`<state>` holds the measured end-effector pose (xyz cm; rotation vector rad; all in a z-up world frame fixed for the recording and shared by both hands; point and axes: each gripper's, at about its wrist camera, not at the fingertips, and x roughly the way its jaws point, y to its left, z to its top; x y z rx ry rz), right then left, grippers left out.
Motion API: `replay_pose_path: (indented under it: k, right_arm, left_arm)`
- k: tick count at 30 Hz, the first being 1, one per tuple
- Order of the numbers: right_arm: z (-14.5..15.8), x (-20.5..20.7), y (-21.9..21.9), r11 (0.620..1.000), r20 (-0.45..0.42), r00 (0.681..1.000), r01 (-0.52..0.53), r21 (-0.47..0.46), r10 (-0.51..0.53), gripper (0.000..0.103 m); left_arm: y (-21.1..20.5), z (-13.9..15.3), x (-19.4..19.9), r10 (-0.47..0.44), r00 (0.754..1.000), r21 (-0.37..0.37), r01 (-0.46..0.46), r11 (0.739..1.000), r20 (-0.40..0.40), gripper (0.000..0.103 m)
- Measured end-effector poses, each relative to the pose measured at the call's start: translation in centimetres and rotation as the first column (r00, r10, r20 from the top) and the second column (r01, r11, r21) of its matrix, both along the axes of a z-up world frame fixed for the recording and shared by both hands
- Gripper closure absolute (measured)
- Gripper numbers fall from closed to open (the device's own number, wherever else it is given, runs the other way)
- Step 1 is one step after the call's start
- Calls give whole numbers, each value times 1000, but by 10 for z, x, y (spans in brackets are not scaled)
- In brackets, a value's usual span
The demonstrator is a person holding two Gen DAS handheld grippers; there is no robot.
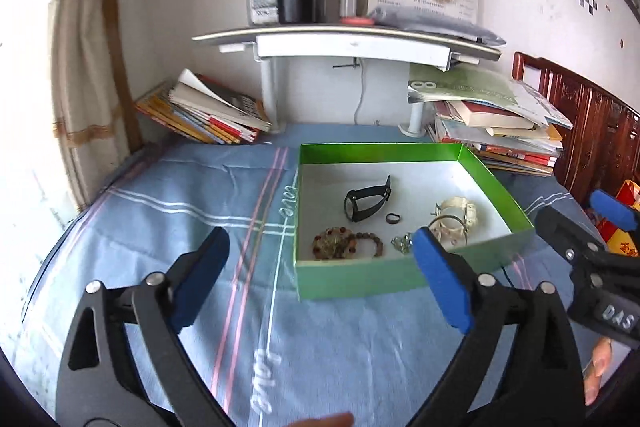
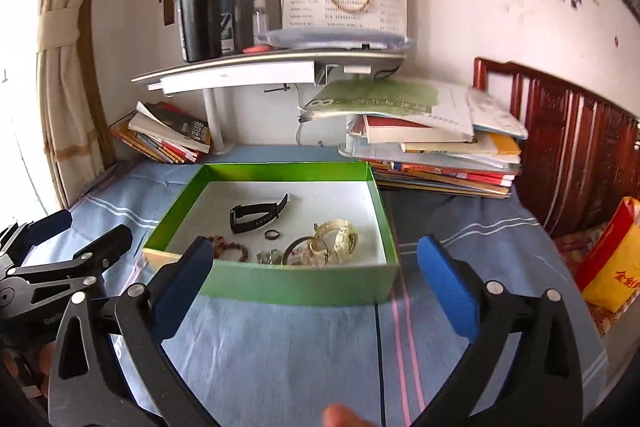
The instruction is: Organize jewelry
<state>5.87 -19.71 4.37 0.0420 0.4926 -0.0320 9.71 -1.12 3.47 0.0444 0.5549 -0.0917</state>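
Your left tongs (image 1: 320, 271) hang released, nothing between the blue pads, over the blue striped cloth on the desk (image 1: 180, 195). Right of them sits the green box (image 1: 360, 277); inside, left to right: beaded bracelet (image 1: 346, 242), black watch (image 1: 366, 203), small dark ring (image 1: 392, 217), cream watch (image 1: 460, 213). Your right tongs (image 2: 316, 277) are likewise released, empty, just before the box's near wall.

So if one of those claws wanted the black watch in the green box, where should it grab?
Probably the strap of the black watch, from above. The watch lies on its side clear of the other jewelry, its band forming a standing loop, so a gripper dropping over the green box wall could pinch across the thin band.
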Motion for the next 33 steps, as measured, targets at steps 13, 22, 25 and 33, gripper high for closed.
replay_pose_path:
  k: [13,22,25,33]
  right_arm:
    - [5,-33,15,990,4,994,113,-81,-113,3]
    - [5,-34,21,990,2,994,110,-83,-111,3]
    - [4,-34,21,990,0,994,111,-85,-111,3]
    - [4,-34,22,991,0,994,107,-84,-107,3]
  left_arm:
    - [8,0,-43,7,999,17,-7,1000,47,4]
    - [12,-2,-42,14,999,10,-14,1000,42,4]
    - [12,-1,-42,13,999,10,-14,1000,42,4]
    - [12,-2,-42,13,999,14,-14,1000,36,4]
